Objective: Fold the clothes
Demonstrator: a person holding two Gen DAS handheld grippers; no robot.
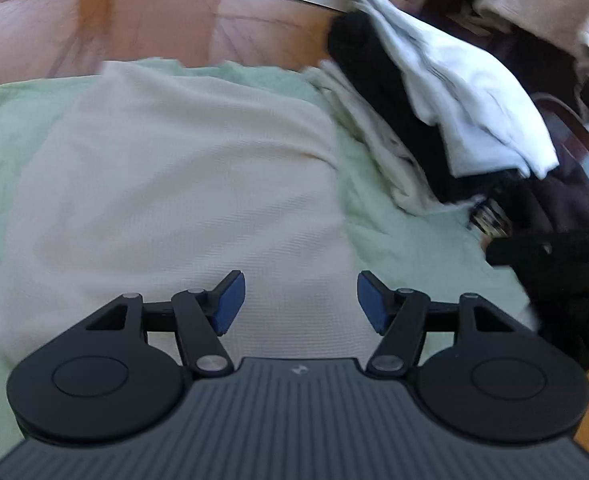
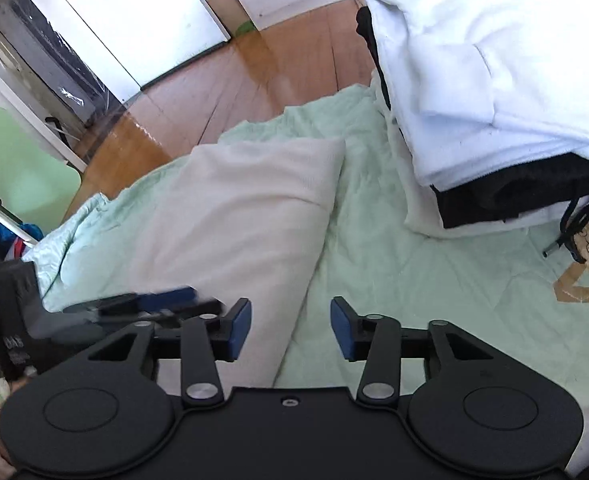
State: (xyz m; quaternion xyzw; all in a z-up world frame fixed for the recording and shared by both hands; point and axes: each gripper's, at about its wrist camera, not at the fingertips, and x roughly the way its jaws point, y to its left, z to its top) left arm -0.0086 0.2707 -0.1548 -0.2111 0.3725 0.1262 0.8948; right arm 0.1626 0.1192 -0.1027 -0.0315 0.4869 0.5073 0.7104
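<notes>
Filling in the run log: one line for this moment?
left gripper open | right gripper open | cream garment flat on green blanket, ungrasped

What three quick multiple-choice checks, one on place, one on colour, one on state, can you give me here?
1. The stack of folded clothes lies where relative to the cream garment?
A. to its right
B. to its left
C. beneath it

2. What colour is the blanket under everything?
A. red
B. pale green
C. navy

3. How is the left hand-held gripper?
A. shut on the cream garment
B. shut on nothing
C. open

Answers: 1 A, both views show the stack right of it. 2 B, pale green shows around the garment. 3 C, its blue pads stand apart.
</notes>
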